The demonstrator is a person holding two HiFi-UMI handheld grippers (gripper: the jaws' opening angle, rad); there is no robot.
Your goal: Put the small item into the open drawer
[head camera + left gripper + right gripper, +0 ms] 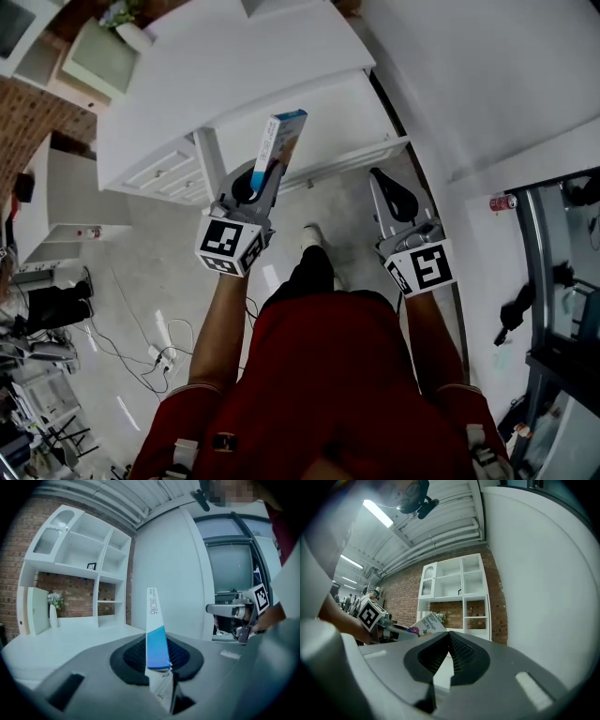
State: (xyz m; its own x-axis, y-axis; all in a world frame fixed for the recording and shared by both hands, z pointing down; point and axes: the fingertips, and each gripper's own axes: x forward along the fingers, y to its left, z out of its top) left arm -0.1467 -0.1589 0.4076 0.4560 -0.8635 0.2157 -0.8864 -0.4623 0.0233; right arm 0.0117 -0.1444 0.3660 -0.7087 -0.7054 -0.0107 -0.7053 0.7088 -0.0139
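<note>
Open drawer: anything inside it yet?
The open drawer shows only bare white bottom. The bandage box in the left gripper covers a strip of it on the left of the head view; that part is hidden.

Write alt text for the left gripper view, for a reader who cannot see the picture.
The left gripper grips a slim white-and-blue box, upright and edge-on. Behind it are a white shelf unit against a brick wall and a vase of flowers; the right gripper shows at right.
</note>
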